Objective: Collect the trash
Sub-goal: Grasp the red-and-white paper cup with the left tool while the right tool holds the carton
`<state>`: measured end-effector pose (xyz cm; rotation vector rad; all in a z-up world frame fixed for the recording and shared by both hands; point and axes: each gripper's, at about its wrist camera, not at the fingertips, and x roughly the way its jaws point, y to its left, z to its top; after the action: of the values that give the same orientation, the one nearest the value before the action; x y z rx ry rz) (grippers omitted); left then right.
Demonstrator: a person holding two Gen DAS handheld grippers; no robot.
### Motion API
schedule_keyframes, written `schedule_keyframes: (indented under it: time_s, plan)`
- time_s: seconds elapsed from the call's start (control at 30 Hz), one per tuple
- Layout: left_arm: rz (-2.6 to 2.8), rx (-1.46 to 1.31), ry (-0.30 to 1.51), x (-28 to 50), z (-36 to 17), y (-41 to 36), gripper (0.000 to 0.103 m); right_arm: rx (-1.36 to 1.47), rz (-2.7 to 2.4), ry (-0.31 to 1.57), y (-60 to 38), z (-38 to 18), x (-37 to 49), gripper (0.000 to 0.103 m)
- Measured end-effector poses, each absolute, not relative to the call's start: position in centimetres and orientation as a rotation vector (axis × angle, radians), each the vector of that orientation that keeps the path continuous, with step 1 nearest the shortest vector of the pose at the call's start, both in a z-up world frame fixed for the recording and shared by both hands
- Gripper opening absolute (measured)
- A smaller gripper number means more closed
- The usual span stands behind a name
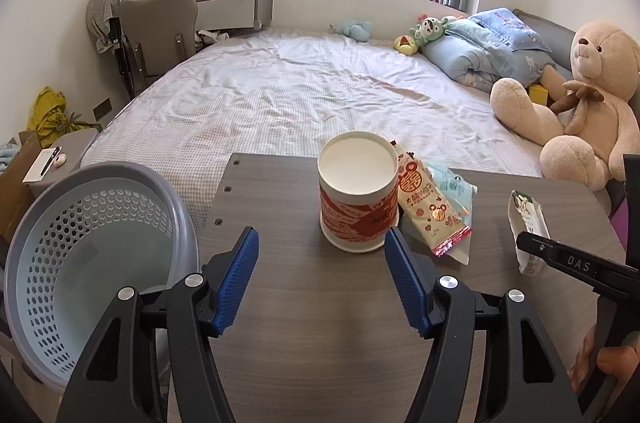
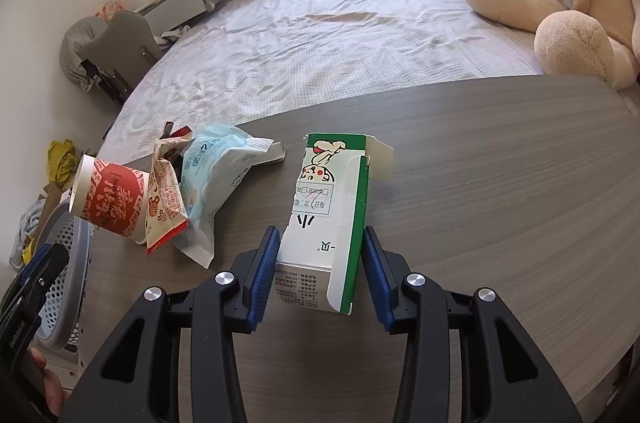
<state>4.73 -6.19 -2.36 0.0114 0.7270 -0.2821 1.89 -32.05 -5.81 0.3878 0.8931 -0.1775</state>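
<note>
On the grey wood table (image 1: 320,311) stands a white paper cup with red print (image 1: 358,195), upright, just beyond the tips of my left gripper (image 1: 322,243), which is open and holds nothing. A cream-and-red snack wrapper (image 1: 430,211) and a light blue packet (image 1: 454,183) lie against the cup's right side. My right gripper (image 2: 320,243) is shut on a green-and-white carton (image 2: 328,207) lying flat, one pad on each long side. The same carton (image 1: 526,219) shows at the right of the left wrist view. The cup (image 2: 112,203), wrapper (image 2: 164,191) and packet (image 2: 216,183) sit left of it.
A grey and pale blue perforated basket (image 1: 120,175) stands off the table's left edge, also seen in the right wrist view (image 2: 68,263). Beyond the table is a bed (image 1: 300,91) with a big teddy bear (image 1: 592,95), pillows and small toys. A grey chair (image 1: 160,27) stands at far left.
</note>
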Motion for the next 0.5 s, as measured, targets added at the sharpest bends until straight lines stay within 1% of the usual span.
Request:
schedule_keyframes:
  time_s: [0.07,0.23,0.5]
  plan:
    - [-0.291,0.003,0.699,4.9,-2.3,-6.4,0.067,0.395,-0.18,0.886,-32.3,-5.6,1.4,0.041]
    - [-0.322,-0.006,0.666,5.6,-2.6,-7.5,0.067,0.405,-0.172,0.87,-32.6,-5.2,0.6,0.041]
    - [-0.348,-0.023,0.681,7.6,-3.3,-9.5,0.067,0.414,-0.152,0.854,-32.6,-5.0,0.2,0.041]
